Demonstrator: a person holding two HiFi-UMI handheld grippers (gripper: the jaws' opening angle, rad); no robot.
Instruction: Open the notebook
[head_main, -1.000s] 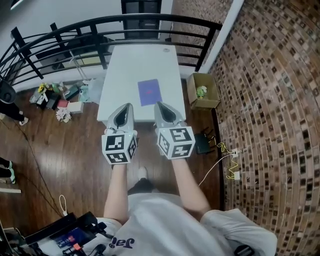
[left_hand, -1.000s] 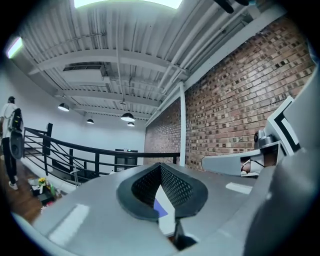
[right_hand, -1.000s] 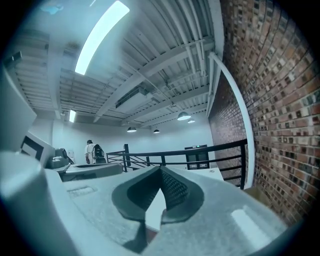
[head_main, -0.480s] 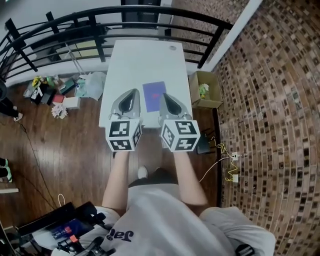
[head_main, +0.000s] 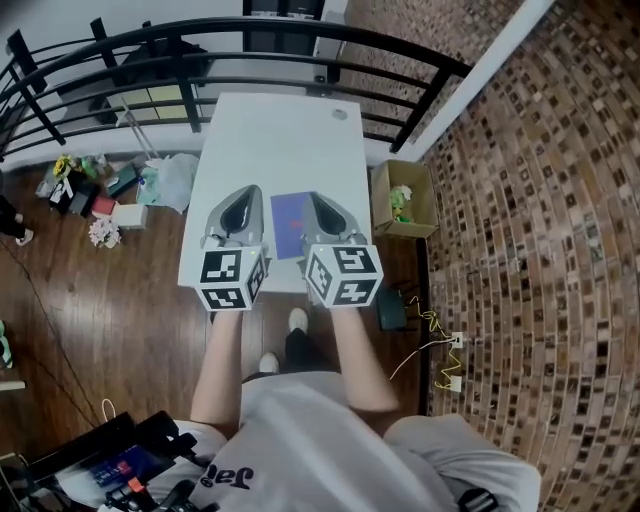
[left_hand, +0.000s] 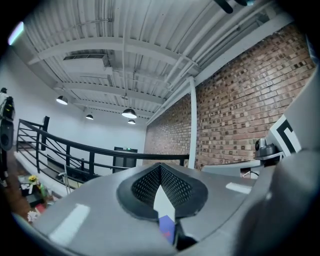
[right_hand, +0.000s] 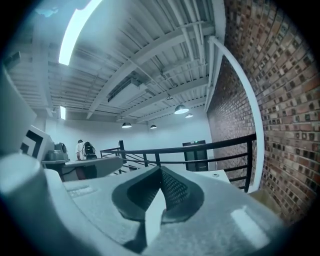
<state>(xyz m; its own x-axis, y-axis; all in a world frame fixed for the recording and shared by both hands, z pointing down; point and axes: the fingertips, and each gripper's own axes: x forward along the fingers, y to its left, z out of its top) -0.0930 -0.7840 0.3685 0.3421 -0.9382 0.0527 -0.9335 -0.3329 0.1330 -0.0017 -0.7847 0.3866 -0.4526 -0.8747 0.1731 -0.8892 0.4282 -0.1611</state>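
A closed purple notebook (head_main: 287, 222) lies flat near the front edge of the white table (head_main: 280, 130). My left gripper (head_main: 244, 192) hovers over the table just left of the notebook, and it is shut with nothing in it. Just to the notebook's right, my right gripper (head_main: 313, 199) is also shut and empty, and it hides the notebook's right edge. In the left gripper view, the left gripper (left_hand: 160, 166) has its pads meeting at the tip, and a sliver of the notebook (left_hand: 167, 228) shows in the gap below them. The right gripper (right_hand: 160, 170) looks the same in its own view.
A black railing (head_main: 250, 50) curves behind the table. An open cardboard box (head_main: 401, 200) stands on the floor to the table's right, against a brick wall. Clutter (head_main: 95, 190) lies on the wooden floor at left. A small round thing (head_main: 340, 114) sits at the table's far right corner.
Both grippers have moved forward together from short of the table's front edge to over it, and now flank the notebook. Both stayed shut.
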